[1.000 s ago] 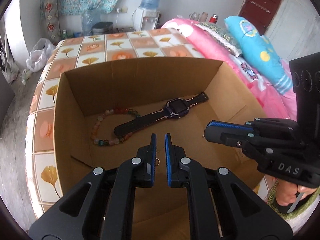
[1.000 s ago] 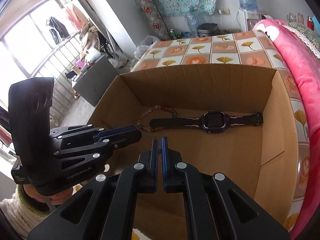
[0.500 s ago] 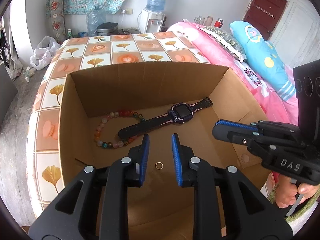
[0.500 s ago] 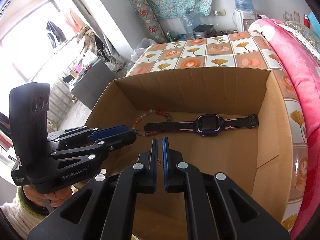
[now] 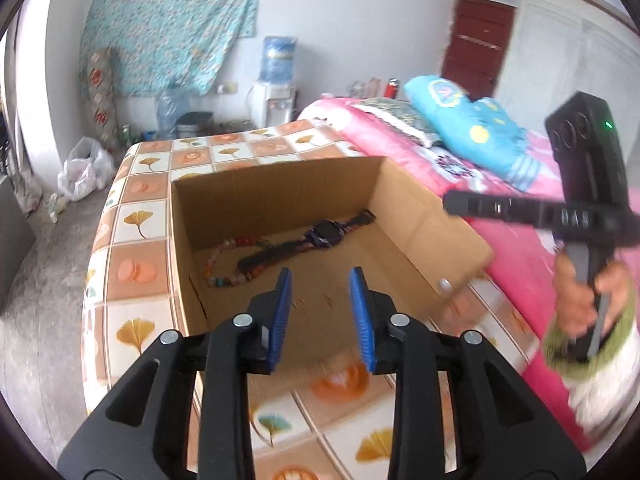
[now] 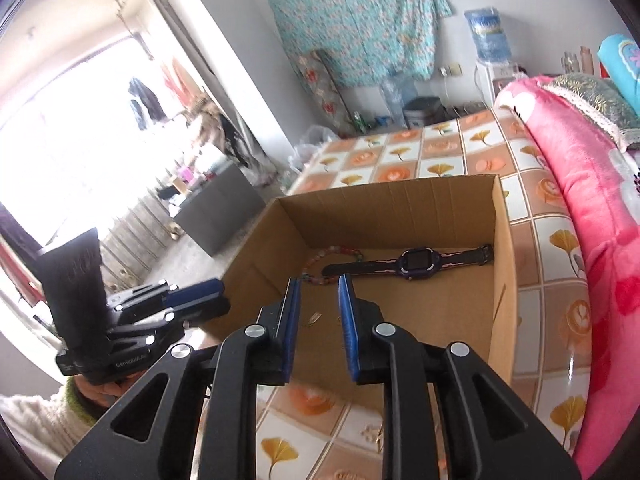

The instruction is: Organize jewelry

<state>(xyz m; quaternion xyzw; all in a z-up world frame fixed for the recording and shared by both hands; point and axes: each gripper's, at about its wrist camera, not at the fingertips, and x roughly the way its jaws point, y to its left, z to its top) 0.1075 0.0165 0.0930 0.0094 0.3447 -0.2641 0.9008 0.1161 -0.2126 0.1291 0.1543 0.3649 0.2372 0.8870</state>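
- Both grippers have been drawn back above the cardboard box [image 5: 400, 216]; the right gripper [image 6: 320, 300], previously nearly closed, is now parted.
- The left gripper [image 5: 320, 300] is spread wide; nothing is held.
- A ring [image 6: 314, 317] lies nearest on the box floor, with the watch [image 5: 320, 234] and bead bracelet [image 5: 224, 256] beyond.

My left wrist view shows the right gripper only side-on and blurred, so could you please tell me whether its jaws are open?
Observer: Yes. In its own view the right gripper is open, its blue pads apart with nothing between them.
Operator: Thank you. Where does it point?
Observer: Into the cardboard box, toward the bead bracelet and the watch.
Operator: Does the watch show sharply there?
Observer: Yes. It lies face up with a dark screen, and one end of the strap is close to the box's right wall.
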